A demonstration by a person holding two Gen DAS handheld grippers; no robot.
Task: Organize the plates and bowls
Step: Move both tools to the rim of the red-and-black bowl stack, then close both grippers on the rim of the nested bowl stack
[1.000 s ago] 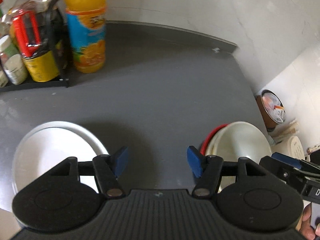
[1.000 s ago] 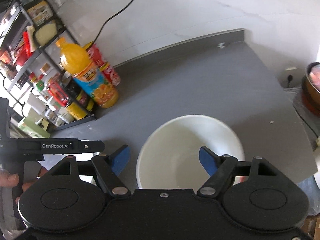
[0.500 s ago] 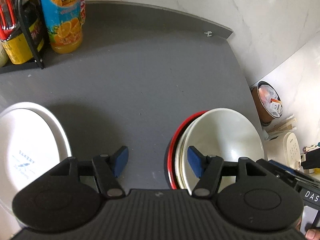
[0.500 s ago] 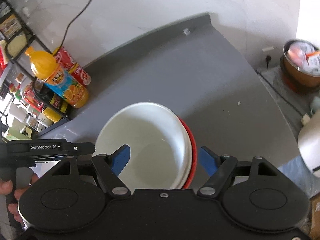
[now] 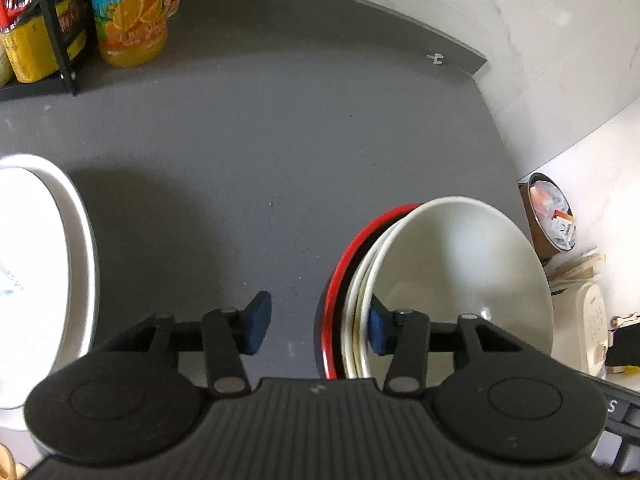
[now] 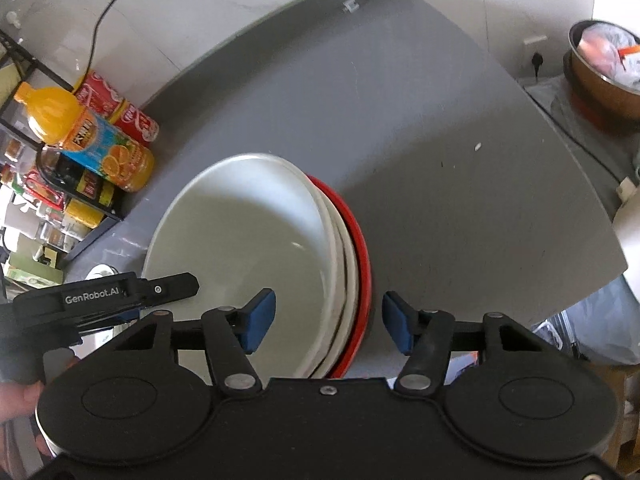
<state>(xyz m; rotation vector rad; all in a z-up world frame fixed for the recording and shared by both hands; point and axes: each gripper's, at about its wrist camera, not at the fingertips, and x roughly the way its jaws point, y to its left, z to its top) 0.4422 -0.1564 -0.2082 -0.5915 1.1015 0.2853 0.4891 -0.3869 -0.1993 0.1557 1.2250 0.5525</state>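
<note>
A stack of bowls stands on the grey counter [image 5: 280, 140]: white bowls [image 5: 460, 264] nested in a red bowl [image 5: 344, 256]. My left gripper [image 5: 318, 330] is open and straddles the stack's left rim, one blue pad inside the top bowl and one outside the red one. In the right wrist view the white top bowl [image 6: 248, 240] and red rim [image 6: 362, 240] pass between the pads of my open right gripper [image 6: 326, 324], which straddles the right rim. The left gripper [image 6: 104, 296] shows there too. A white plate [image 5: 40, 260] lies to the left.
An orange juice bottle [image 5: 128, 12], red cans [image 6: 120, 108] and a black rack of bottles [image 5: 36, 40] stand at the back left. The counter ends at the right [image 6: 592, 240]; beyond it are a metal bowl of rubbish [image 6: 608, 64] and a white appliance [image 5: 592, 324].
Both grippers have closed in on the bowl stack from opposite sides. The left one moved right, away from the white plate; the right one now has the stack's right rim between its pads.
</note>
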